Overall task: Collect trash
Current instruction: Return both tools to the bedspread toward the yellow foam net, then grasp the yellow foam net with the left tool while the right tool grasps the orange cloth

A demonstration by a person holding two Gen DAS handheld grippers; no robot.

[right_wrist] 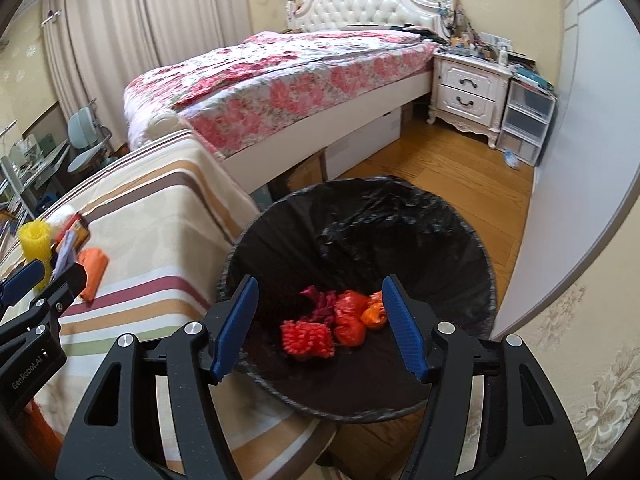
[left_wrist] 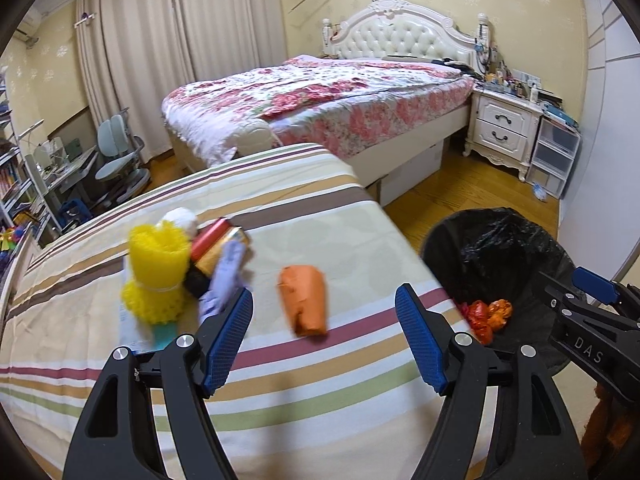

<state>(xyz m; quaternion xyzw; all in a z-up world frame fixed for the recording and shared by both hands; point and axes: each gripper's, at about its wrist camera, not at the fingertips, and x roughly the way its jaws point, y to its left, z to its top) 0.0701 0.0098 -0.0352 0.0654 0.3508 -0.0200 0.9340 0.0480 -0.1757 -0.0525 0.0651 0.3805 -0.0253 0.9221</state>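
Observation:
My left gripper (left_wrist: 324, 336) is open above the striped tablecloth (left_wrist: 304, 400), nothing between its blue pads. Just beyond it lies an orange crumpled wrapper (left_wrist: 305, 300). Further left sits a pile: a yellow foam net (left_wrist: 158, 272), a red and gold packet (left_wrist: 218, 246), a pale purple scrap (left_wrist: 224, 276) and a white wad (left_wrist: 182, 218). My right gripper (right_wrist: 318, 328) is open over the black-lined trash bin (right_wrist: 400, 216), holding nothing. Inside the bin lie a red net (right_wrist: 307, 339), red and orange wrappers (right_wrist: 352, 318) and a dark red scrap (right_wrist: 320, 302).
The bin (left_wrist: 496, 256) stands on the wooden floor (right_wrist: 440, 160) right of the table's edge. A floral bed (left_wrist: 320, 100), a white nightstand (left_wrist: 504, 124) and plastic drawers (left_wrist: 554, 156) stand behind. A desk and chair (left_wrist: 116, 160) are far left.

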